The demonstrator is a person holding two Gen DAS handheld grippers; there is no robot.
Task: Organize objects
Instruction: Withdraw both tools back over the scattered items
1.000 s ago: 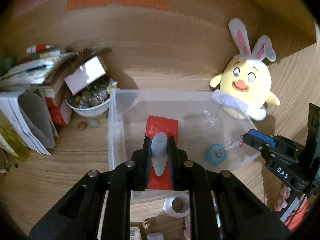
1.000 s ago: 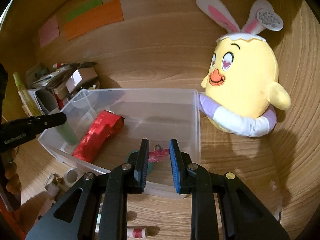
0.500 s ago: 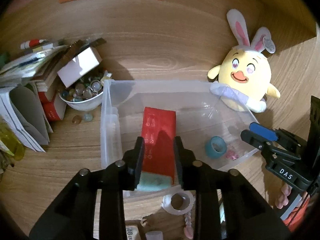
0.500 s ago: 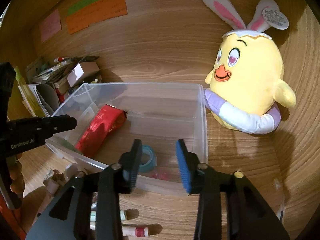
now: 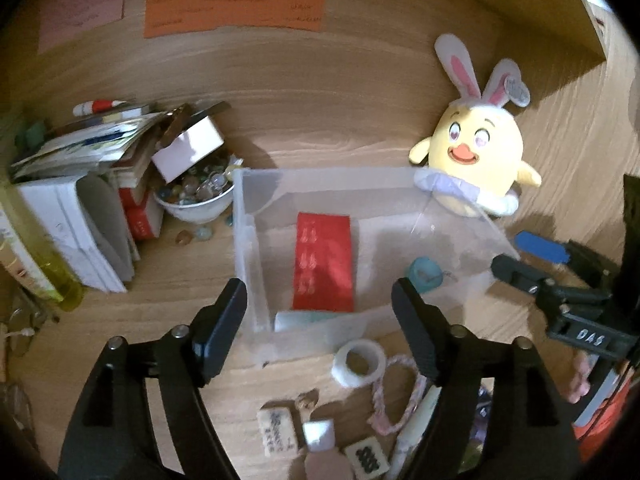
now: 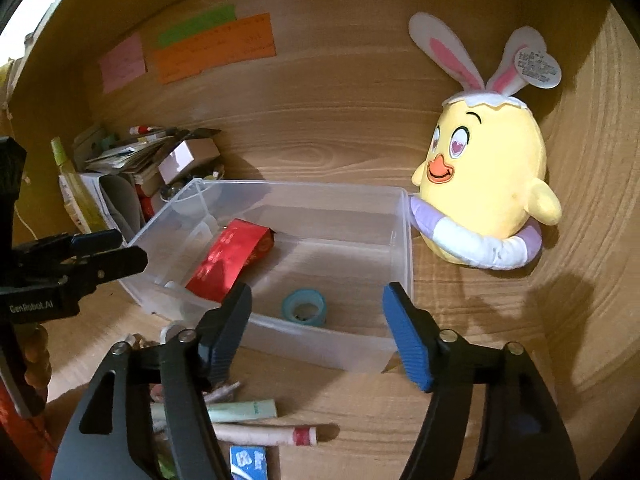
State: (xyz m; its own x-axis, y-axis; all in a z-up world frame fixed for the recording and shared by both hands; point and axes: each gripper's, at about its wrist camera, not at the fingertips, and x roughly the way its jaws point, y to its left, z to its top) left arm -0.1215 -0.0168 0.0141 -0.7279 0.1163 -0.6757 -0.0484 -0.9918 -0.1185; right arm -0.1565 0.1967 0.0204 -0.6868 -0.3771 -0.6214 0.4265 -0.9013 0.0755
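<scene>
While the clear bin (image 5: 256, 248) holds the red packet (image 5: 323, 264) and teal tape roll (image 6: 304, 306) at its four o'clock, my left gripper (image 5: 320, 308) and right gripper (image 6: 316, 316) have just been opening, jaws spread, empty.

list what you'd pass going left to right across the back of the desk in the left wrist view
yellow-green bottle → stack of papers and books → white bowl of marbles → clear plastic bin → red packet lying in the bin → teal tape roll in the bin → yellow chick plush
</scene>
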